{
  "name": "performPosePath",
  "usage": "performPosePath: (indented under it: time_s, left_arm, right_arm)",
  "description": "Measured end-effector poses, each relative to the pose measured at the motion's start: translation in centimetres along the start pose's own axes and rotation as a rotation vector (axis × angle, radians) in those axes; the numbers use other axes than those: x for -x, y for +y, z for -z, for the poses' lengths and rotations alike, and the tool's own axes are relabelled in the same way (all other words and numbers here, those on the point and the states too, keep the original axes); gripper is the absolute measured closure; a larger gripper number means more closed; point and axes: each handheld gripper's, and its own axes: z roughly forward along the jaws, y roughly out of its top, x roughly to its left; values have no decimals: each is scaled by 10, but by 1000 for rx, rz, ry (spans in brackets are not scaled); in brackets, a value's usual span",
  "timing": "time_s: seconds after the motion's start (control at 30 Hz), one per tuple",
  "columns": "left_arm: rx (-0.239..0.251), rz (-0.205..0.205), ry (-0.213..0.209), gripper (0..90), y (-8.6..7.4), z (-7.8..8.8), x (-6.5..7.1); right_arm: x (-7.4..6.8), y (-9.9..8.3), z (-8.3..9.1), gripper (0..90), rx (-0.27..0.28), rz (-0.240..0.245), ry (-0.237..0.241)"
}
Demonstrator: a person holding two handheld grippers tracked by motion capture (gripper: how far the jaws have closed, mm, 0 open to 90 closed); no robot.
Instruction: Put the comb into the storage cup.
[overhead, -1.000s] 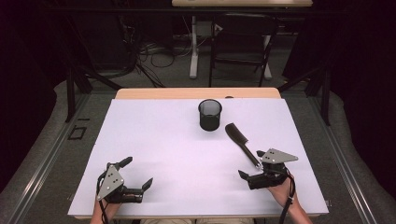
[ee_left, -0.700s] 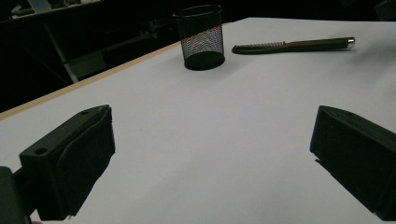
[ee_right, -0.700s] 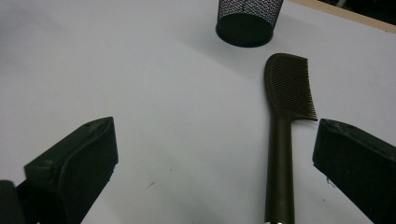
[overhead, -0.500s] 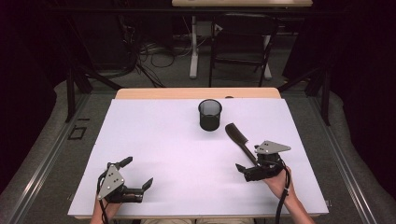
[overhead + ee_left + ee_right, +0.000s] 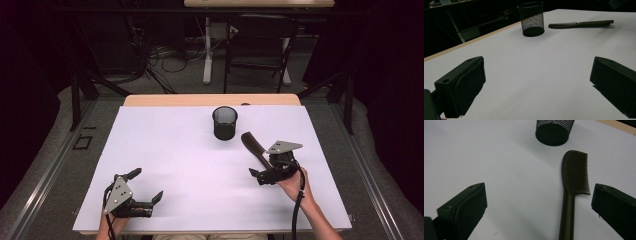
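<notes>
The right gripper (image 5: 261,176) hovers with jaws spread wide over the handle of the black comb (image 5: 573,185), forearm angling in from the near right. The comb lies flat, just right of the mesh cup (image 5: 225,123). The left gripper (image 5: 146,186) rests gaping at the near left of the white table (image 5: 175,150).

High view: fixed above the near edge of the table (image 5: 165,150), facing forward and down; takes in the whole tabletop and the floor beyond. Far from everything.

Left gripper view: low over the near left tabletop, facing across it toward the cup (image 5: 532,18) and comb (image 5: 581,24), both distant.

Right gripper view: close above the comb (image 5: 574,185), looking steeply down along it, cup (image 5: 554,131) at top edge.

Shared by all three: cup (image 5: 225,122), comb (image 5: 254,146), white tabletop.
</notes>
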Motion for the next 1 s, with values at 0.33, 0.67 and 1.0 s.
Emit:
performPosePath:
  time_s: [0.33,0.67,1.0]
  left_arm:
    - [1,1,-2,2,0,-1,-1]
    - [0,-6,-10,2,0,-2,0]
    - [0,-4,-7,2,0,-2,0]
  right_arm:
    - [5,14,-3,0,-64,5,9]
    - [7,22,-6,0,-115,4,9]
    - [10,31,-17,0,-193,-12,17]
